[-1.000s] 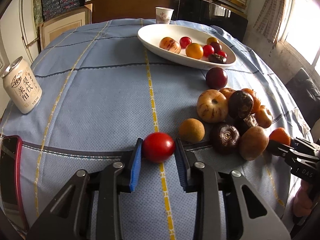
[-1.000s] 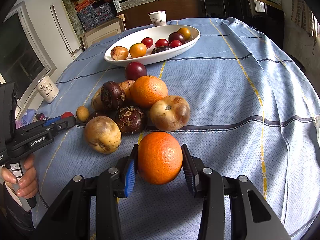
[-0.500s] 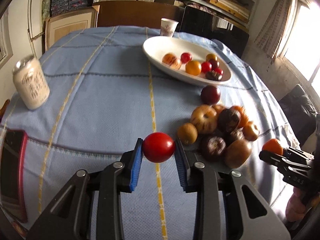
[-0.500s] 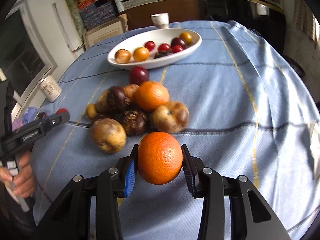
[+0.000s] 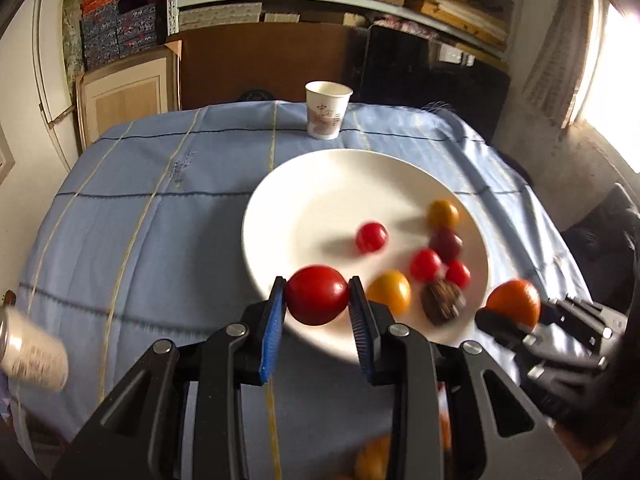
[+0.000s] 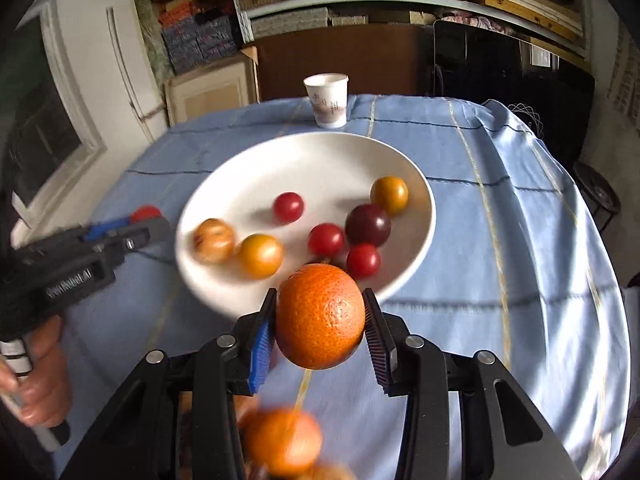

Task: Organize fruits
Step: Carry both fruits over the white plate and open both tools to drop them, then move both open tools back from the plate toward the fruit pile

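Observation:
My left gripper (image 5: 316, 298) is shut on a red tomato (image 5: 316, 294), held above the near edge of the white oval plate (image 5: 312, 196). My right gripper (image 6: 320, 316) is shut on an orange (image 6: 320, 314), also above the plate's (image 6: 248, 184) near rim. Several small fruits lie in the plate: red tomatoes (image 6: 325, 239), yellow-orange ones (image 6: 260, 255), a dark plum (image 6: 367, 225). From the left wrist view the right gripper (image 5: 516, 314) shows at the right with its orange (image 5: 514, 308). The left gripper (image 6: 136, 220) appears at the left of the right wrist view.
A paper cup (image 5: 327, 110) stands beyond the plate on the blue tablecloth (image 5: 160, 220). A drink can (image 5: 32, 350) is at the left edge. Blurred loose fruit (image 6: 282, 442) lies under the right gripper. A hand (image 6: 40, 376) holds the left gripper's handle. Shelves and boxes stand behind the table.
Both grippers have moved forward and up from the fruit pile to the plate, each still holding its fruit. The plate now fills the middle of both views.

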A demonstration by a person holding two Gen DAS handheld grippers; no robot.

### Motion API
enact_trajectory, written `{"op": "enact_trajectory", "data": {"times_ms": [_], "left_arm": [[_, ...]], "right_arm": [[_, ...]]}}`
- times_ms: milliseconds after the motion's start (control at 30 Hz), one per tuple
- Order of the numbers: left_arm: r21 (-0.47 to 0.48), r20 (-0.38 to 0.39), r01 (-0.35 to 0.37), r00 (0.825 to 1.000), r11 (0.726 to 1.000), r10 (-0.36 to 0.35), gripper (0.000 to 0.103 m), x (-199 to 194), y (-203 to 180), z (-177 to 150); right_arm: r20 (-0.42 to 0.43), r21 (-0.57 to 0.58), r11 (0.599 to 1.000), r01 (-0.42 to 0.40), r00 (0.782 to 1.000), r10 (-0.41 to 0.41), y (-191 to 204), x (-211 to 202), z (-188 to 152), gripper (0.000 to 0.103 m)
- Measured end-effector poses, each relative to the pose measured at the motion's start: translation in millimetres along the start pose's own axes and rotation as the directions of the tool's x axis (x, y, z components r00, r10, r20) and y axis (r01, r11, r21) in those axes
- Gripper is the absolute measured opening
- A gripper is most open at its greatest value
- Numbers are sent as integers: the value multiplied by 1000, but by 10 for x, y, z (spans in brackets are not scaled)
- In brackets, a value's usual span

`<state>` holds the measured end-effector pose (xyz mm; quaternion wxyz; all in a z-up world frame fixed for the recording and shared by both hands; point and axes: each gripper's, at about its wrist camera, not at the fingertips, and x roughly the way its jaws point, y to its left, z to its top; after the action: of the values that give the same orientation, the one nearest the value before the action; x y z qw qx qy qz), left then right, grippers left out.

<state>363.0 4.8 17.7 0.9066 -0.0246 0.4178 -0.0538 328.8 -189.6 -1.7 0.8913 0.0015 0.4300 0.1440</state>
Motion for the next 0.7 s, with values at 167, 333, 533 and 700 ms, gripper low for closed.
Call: {"op": "enact_trajectory", "data": {"times_ms": [167, 333, 533, 700], "left_arm": [[-32, -24, -27, 999, 999, 26, 44, 246, 28, 192], [-20, 45, -59, 997, 998, 60, 71, 43, -7, 154], [-26, 82, -72, 994, 997, 74, 74, -355, -83, -103], [-50, 125, -94, 987, 994, 99, 94, -661, -101, -594]], "right_arm": [[-35, -14, 1000, -7, 999, 7, -50, 317, 136, 43], [63, -19, 999, -26, 998, 27, -84, 56, 128, 60], [176, -71, 997, -17, 984, 29, -20, -488, -166, 60], [241, -112, 994, -11, 970, 38, 11, -750, -527, 64]]}}
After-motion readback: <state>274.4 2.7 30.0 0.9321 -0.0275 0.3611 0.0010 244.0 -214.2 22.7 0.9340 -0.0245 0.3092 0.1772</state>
